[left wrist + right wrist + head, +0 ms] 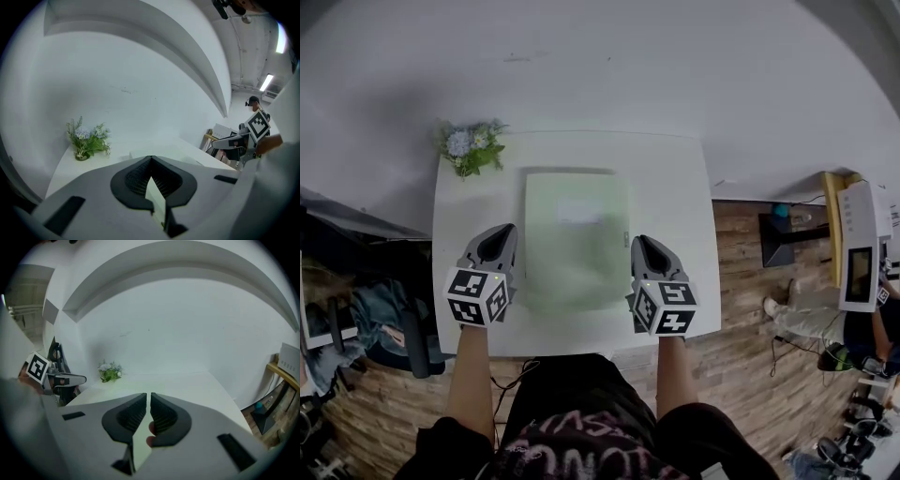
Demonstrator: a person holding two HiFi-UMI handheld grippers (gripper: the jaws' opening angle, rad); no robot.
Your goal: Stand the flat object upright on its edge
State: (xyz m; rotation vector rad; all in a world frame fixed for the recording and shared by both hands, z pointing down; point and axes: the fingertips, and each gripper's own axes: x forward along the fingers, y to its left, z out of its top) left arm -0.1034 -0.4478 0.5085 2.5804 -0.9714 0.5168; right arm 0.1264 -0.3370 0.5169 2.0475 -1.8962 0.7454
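Observation:
A pale green flat object (577,239) with a white label is over the middle of the white table (675,169), between my two grippers. The left gripper (499,232) is at its left side and the right gripper (645,242) at its right side. In the left gripper view the jaws (151,159) are shut, with a pale green sliver (155,197) pinched between them. The right gripper view shows the same: shut jaws (148,394) with a pale sliver (140,444) in the gap. How steeply the object leans I cannot tell.
A small pot of flowers (471,147) stands at the table's far left corner, against the white wall. A white device (862,244) on a stand and a seated person's legs (797,305) are to the right. Bags and clutter (375,319) lie left of the table.

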